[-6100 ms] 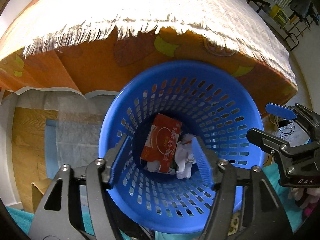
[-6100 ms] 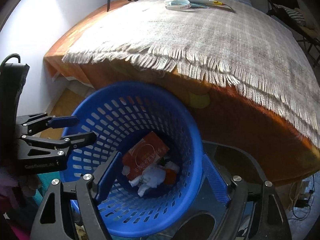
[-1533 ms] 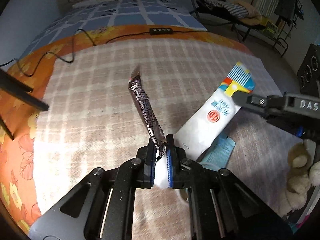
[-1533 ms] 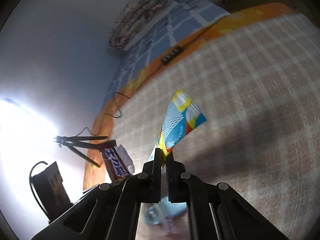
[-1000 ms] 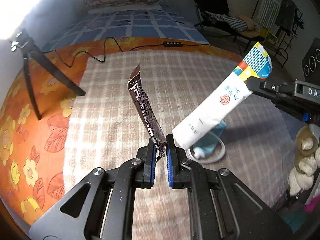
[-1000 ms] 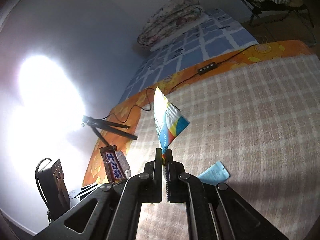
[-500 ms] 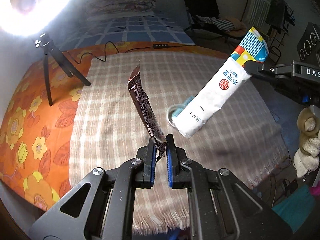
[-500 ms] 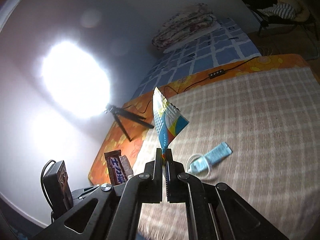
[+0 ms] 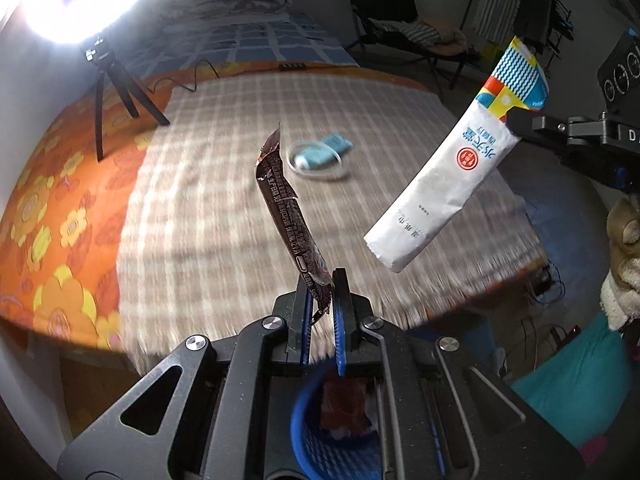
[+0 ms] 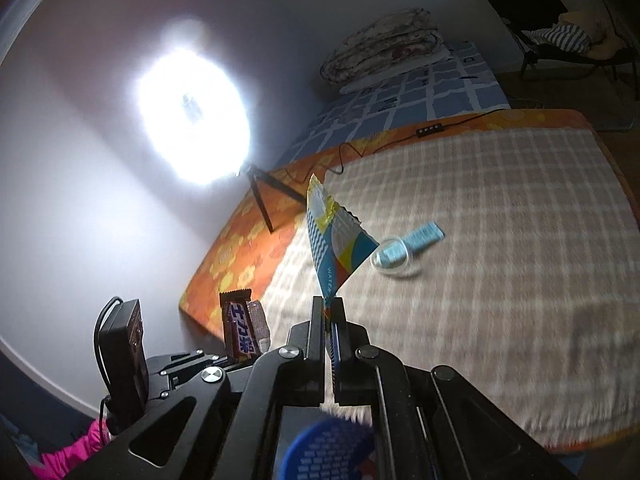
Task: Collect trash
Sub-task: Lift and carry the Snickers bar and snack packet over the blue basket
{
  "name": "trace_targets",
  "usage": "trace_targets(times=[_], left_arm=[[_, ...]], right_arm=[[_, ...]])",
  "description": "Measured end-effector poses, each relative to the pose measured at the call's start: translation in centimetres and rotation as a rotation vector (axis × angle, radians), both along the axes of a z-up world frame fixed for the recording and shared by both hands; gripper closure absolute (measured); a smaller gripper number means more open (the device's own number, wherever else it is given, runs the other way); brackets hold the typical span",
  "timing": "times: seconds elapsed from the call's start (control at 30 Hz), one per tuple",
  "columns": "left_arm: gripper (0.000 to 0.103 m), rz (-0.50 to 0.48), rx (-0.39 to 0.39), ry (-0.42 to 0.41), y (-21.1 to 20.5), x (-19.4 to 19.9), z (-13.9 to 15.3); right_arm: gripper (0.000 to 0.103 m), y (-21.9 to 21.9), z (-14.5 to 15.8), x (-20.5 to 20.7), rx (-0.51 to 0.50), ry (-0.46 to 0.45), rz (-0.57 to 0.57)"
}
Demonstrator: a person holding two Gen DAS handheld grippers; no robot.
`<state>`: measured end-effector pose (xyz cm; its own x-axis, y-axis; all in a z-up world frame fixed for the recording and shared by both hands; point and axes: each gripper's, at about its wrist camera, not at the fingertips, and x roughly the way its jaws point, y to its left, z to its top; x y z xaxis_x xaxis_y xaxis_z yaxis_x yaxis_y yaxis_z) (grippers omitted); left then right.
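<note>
my left gripper (image 9: 321, 300) is pinched on the bottom end of a dark brown candy wrapper (image 9: 286, 208), which stands up from the jaws and leans left above the checked blanket (image 9: 208, 216). my right gripper (image 10: 330, 322) is clamped on a white packet (image 9: 448, 176) with a blue, yellow and red printed end; in the left wrist view the packet hangs slanting down to the left from the right gripper at the frame's right edge, clear of the bed. in the right wrist view only the packet's colourful end (image 10: 338, 244) rises from the closed jaws, and the candy wrapper (image 10: 240, 330) shows at lower left, held upright in the left gripper. a light blue item with a clear ring (image 9: 318, 158) lies on the blanket, well apart from both grippers; what it is i cannot tell. the blue basket (image 9: 320, 440) sits below the left gripper, seen through its frame, with red and white rubbish inside. a small tripod (image 9: 114, 92) stands on the orange flowered sheet (image 9: 52, 208) under a glaring lamp.
</note>
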<state>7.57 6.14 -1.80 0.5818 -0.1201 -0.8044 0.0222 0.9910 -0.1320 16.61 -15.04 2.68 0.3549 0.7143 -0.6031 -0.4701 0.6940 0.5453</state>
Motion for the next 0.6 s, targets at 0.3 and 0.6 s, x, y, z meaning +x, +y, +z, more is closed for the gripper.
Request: trace_targets(times=[0.3, 0.6], left_arm=[[0.096, -0.021, -0.026, 0.049, -2.9, -4.3, -2.8], [0.096, -0.018, -0.053, 0.118, -4.8, -7.3, -6.7]], right_arm=[[0.103, -1.7, -1.2, -6.2, -0.071, -0.007, 0.047], [0.103, -2.2, -4.9, -10.3, -0.144, 0.027, 0.073]])
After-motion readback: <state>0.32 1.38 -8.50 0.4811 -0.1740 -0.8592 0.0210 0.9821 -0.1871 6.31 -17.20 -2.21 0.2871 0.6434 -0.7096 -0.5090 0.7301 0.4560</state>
